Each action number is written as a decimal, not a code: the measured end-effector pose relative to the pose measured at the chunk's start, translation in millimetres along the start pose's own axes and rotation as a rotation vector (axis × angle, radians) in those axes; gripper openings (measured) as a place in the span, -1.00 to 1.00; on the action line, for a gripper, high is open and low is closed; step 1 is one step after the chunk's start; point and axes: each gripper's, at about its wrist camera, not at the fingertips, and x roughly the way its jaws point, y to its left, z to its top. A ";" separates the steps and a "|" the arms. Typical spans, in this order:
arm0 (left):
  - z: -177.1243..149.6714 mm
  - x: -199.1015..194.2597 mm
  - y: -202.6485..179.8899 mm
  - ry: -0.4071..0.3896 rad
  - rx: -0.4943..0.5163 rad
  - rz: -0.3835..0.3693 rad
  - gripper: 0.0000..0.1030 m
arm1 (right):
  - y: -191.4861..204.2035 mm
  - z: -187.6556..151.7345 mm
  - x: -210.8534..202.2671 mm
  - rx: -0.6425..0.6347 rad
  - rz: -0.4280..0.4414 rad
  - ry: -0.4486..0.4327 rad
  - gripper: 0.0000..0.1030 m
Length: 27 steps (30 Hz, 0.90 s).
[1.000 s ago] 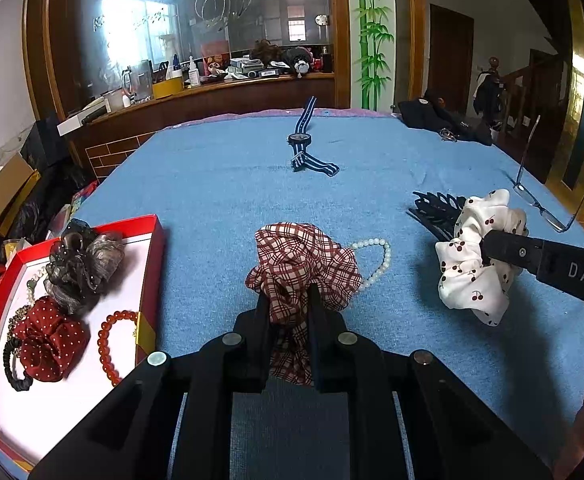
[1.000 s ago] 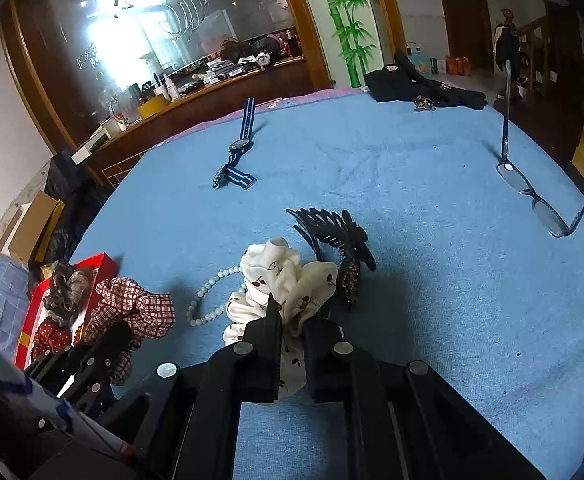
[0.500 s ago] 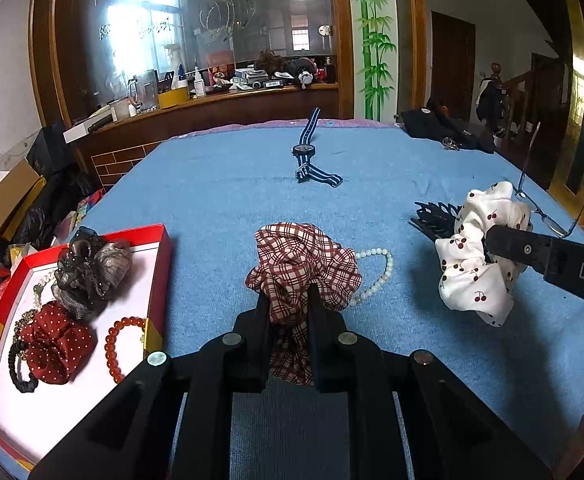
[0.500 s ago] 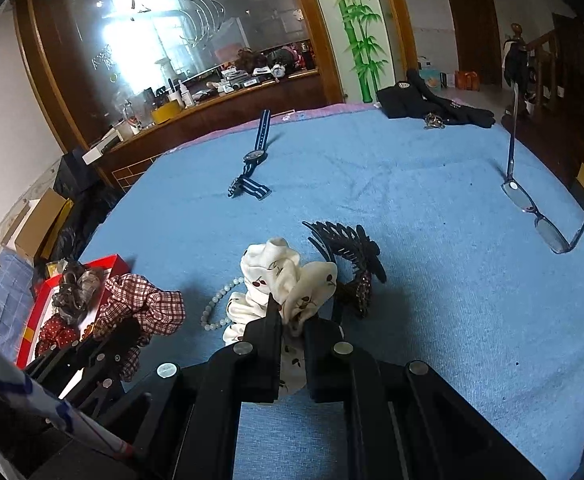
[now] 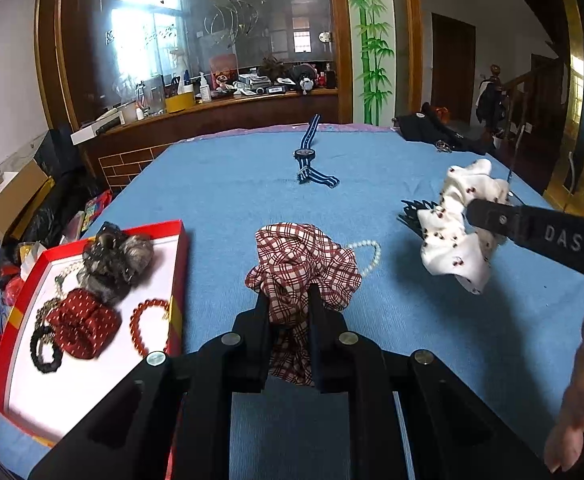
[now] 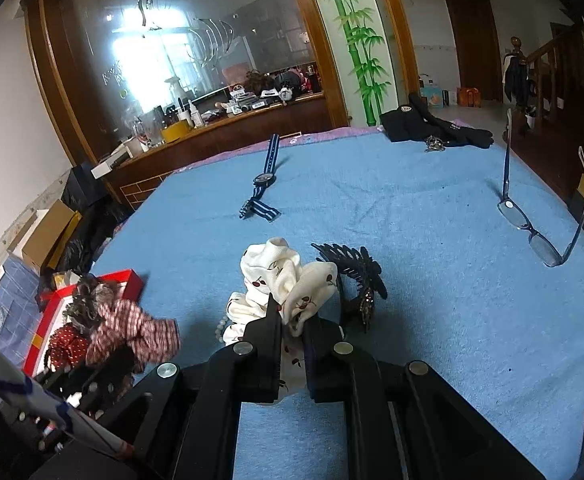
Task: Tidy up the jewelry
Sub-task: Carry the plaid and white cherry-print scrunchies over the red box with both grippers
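My left gripper (image 5: 290, 300) is shut on a red plaid scrunchie (image 5: 304, 260), held a little above the blue cloth; this scrunchie (image 6: 132, 330) also shows blurred at the left of the right wrist view. My right gripper (image 6: 292, 312) is shut on a white cherry-print scrunchie (image 6: 284, 280), which hangs at the right of the left wrist view as the white scrunchie (image 5: 456, 236). A red tray (image 5: 180, 264) at the left holds a dotted red scrunchie (image 5: 84, 320), a grey-brown scrunchie (image 5: 116, 260) and a red bead bracelet (image 5: 140, 328). A pearl bracelet (image 5: 370, 254) lies behind the plaid scrunchie.
A black hair claw (image 6: 356, 276) lies right of the white scrunchie. A striped-strap watch (image 6: 264, 184) lies at the middle back, glasses (image 6: 532, 232) stand at the right, and dark clothing (image 6: 432, 124) sits at the far edge. A person's hand (image 5: 572, 408) shows at the lower right.
Both grippers have lifted slightly with their scrunchies. In the left wrist view the tray has come nearer the middle and the white scrunchie hangs higher.
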 end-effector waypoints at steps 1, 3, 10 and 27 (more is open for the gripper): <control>-0.9 -3.1 0.8 0.001 -0.003 -0.002 -0.71 | 1.2 -0.8 -2.1 0.001 0.005 -0.002 -0.81; -2.6 -9.5 2.9 0.002 -0.006 -0.007 -0.71 | 4.7 -5.2 -7.8 0.007 0.014 -0.003 -0.81; -8.0 -32.0 15.9 -0.019 -0.011 -0.003 -0.70 | 14.3 -24.7 -23.5 0.026 0.038 0.020 -0.80; -35.4 -66.8 108.3 -0.030 -0.162 0.066 -0.70 | 104.4 -46.6 -36.5 -0.129 0.125 0.089 -0.79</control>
